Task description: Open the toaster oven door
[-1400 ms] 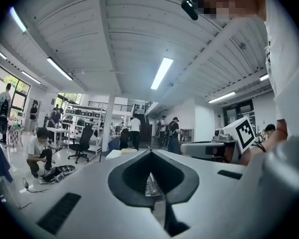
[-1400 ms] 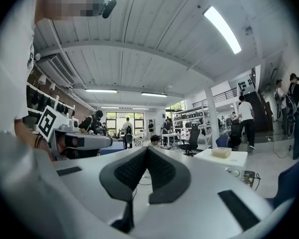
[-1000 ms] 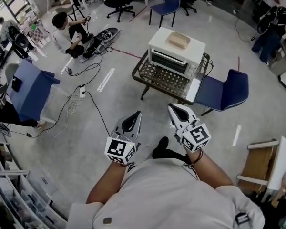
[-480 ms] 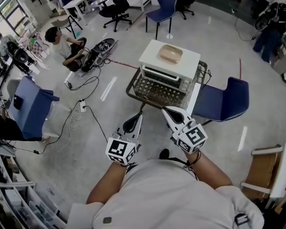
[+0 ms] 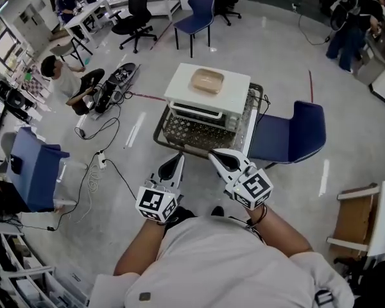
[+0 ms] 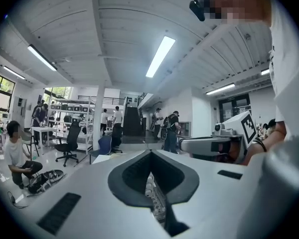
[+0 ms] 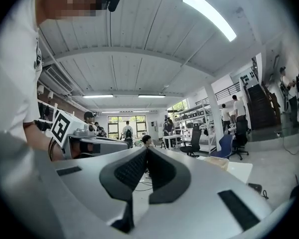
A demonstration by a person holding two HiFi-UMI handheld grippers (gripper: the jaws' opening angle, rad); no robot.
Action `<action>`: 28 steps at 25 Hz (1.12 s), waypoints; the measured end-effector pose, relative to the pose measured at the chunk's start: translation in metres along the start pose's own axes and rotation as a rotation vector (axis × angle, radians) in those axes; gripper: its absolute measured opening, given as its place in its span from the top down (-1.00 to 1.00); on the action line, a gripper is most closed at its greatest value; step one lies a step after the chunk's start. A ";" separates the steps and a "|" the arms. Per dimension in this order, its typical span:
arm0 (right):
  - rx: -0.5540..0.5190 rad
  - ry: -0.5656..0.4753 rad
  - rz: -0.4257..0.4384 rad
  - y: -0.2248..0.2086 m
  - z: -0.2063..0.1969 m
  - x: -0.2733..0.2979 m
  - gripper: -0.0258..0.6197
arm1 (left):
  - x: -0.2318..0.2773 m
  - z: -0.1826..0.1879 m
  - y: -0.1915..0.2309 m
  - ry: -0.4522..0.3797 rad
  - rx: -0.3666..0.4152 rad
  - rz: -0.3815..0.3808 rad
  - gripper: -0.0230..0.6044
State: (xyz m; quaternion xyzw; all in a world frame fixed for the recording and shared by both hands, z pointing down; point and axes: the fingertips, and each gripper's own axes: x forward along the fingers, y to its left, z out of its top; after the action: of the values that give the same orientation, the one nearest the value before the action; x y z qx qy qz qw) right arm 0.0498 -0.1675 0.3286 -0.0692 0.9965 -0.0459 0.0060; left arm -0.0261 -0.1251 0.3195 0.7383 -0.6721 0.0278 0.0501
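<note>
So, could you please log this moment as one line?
left gripper: shut, empty | right gripper: shut, empty | toaster oven door: closed | contact: none

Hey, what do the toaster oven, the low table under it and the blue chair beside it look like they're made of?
Toaster oven: probably painted metal, going by its smooth, matte white top.
Table: dark metal, judging by the open mesh top and thin rim.
Blue chair: an even, dull blue seat, either fabric-covered or plastic; it is too small to tell which.
</note>
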 end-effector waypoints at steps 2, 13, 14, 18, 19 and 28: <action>0.000 0.016 -0.041 -0.012 -0.003 -0.002 0.86 | 0.012 -0.001 0.000 0.007 -0.004 -0.021 0.87; 0.006 0.051 -0.180 -0.060 -0.008 0.013 0.86 | 0.074 0.002 0.018 0.005 0.048 -0.165 0.87; 0.000 0.053 -0.194 -0.064 -0.009 0.017 0.86 | 0.080 0.002 0.024 0.001 0.049 -0.172 0.87; 0.001 0.062 -0.247 -0.081 -0.015 0.037 0.86 | 0.104 0.000 0.046 0.001 0.055 -0.223 0.87; 0.004 0.066 -0.259 -0.085 -0.016 0.044 0.86 | 0.108 -0.001 0.053 0.005 0.059 -0.238 0.87; 0.011 0.126 -0.331 -0.122 -0.024 0.130 0.86 | 0.151 0.002 0.131 0.031 0.114 -0.364 0.87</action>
State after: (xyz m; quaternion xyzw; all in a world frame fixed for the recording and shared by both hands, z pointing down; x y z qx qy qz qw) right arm -0.0625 -0.3036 0.3630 -0.2292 0.9697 -0.0560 -0.0638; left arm -0.1425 -0.2865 0.3388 0.8488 -0.5239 0.0678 0.0229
